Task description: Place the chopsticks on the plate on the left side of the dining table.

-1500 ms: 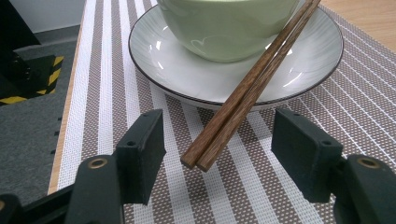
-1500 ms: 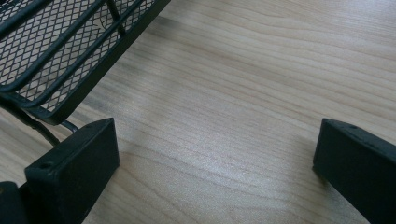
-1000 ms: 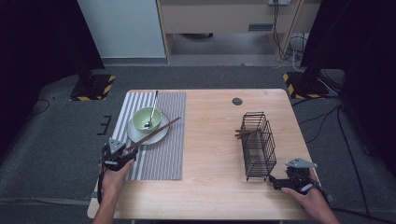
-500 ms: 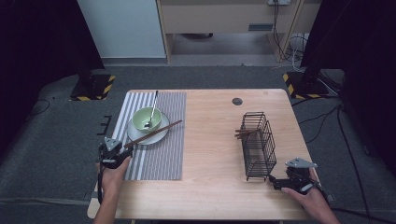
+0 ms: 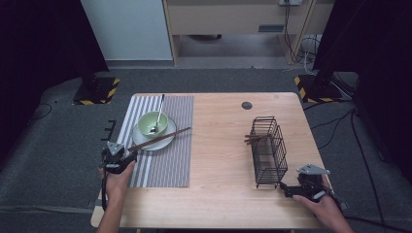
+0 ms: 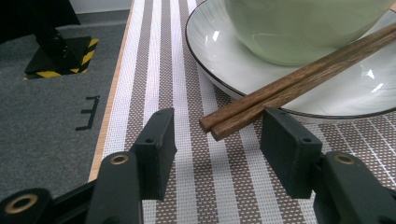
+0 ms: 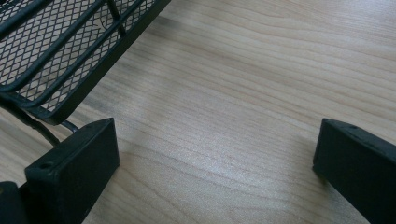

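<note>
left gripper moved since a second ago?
Barely. The left gripper sits at the same spot by the striped placemat's near-left edge, its open jaws around the chopsticks' ends.

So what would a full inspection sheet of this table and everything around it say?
Surface: wooden table, a striped placemat on its left half.
Job's things: a pair of wooden chopsticks resting on a white plate, near ends sticking out between the left tongs, untouched.
Clutter: green bowl with a spoon on the plate; black wire basket with more chopsticks poking out; small dark disc.
Grippers: left tongs open around the chopstick ends; right tongs open, over bare wood beside the basket.
Cables: loose cables on the floor at right.
Surroundings: grey carpet, hazard-striped stand feet.
</note>
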